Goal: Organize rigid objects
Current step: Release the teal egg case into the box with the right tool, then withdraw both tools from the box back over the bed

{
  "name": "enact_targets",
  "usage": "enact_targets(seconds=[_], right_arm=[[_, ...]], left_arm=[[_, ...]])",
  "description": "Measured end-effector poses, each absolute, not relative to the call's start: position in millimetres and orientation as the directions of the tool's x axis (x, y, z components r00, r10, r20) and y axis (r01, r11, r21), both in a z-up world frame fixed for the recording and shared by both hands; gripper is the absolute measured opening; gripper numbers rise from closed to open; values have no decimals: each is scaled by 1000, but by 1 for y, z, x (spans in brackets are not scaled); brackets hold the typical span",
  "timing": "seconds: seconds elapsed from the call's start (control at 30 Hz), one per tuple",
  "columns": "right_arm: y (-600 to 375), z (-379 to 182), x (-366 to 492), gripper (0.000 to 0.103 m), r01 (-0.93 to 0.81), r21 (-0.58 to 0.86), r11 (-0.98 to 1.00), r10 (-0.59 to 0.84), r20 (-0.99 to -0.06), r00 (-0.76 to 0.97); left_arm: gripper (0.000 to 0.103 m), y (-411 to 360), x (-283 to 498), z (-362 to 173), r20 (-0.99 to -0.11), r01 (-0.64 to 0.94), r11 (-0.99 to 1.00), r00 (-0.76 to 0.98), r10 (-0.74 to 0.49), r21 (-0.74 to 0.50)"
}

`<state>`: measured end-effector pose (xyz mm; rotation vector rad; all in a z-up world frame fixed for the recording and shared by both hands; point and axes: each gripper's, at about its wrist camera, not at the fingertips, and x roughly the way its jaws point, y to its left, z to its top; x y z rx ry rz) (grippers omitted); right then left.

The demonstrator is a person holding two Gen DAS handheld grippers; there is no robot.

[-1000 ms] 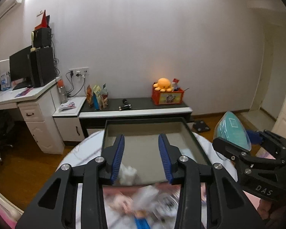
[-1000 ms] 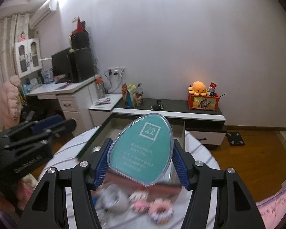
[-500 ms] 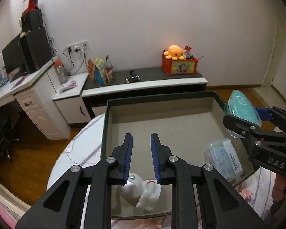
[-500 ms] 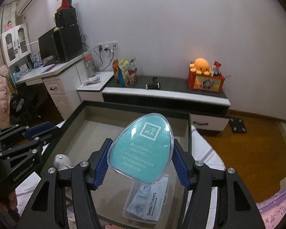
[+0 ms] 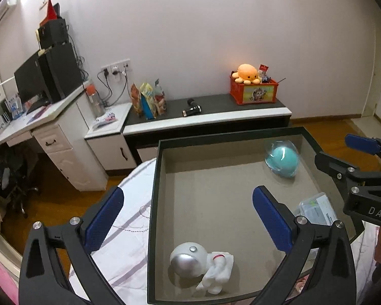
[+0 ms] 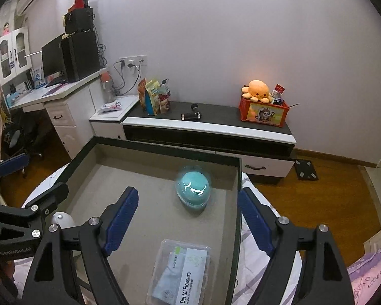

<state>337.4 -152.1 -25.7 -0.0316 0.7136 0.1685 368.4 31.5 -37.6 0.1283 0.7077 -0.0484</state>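
The teal egg-shaped case [image 6: 192, 189] lay blurred near the tray's [image 6: 165, 150] far right corner, perhaps unsettled; it could roll against the wall. The astronaut figurine [image 5: 200, 267] lay by the near edge, the dental flosser box [image 6: 180, 272] at the right. Both the left gripper [image 5: 188, 218] and the right gripper [image 6: 188, 221] were opening, nothing between their jaws; lowering either could knock something.
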Motion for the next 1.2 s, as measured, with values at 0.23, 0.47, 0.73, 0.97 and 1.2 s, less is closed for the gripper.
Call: enact_targets(seconds=[0.23,0.47,0.73,0.97,1.2], right_arm=[[-156,-27,339,83,-159,48,986,150,-663,734],[-158,-19,323,83,-161,51,986,155,-651,743],[-166,14,268,83,-156,30,987,143,-600,787],[-174,37,200,83,-147,17,989,131,-565,815],[-176,50,127,83,-153,19,988,140,-520,842]], left_arm=[[103,31,369,-37,-650,89,990,760,6,113],[103,31,356,-27,-634,71,992,773,10,103],[103,31,303,2,-591,72,993,807,-4,92],[103,33,230,29,-535,62,994,845,-7,85],[103,35,161,38,-496,38,995,868,12,91]])
